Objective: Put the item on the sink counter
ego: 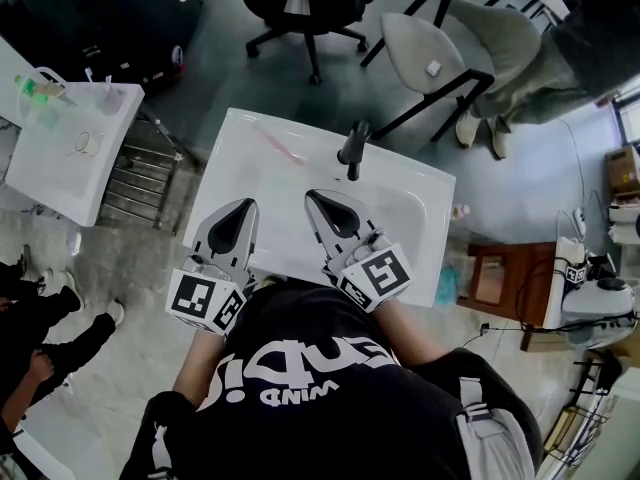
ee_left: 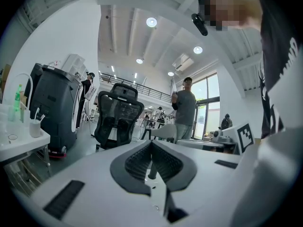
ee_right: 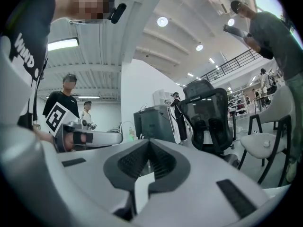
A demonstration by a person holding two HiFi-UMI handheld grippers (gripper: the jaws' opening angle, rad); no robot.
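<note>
Left gripper and right gripper side by side over the sink bench's near edge, both fingers clenched, empty, thin pink item lying on bench left of black tap.

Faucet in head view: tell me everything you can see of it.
The faucet is black, apparently matte metal, one slim body. It stands at the far rim of the white sink counter, its spout pointing toward the basin. No water shows. Nothing touches it; the left gripper and right gripper sit short of it, both shut.
</note>
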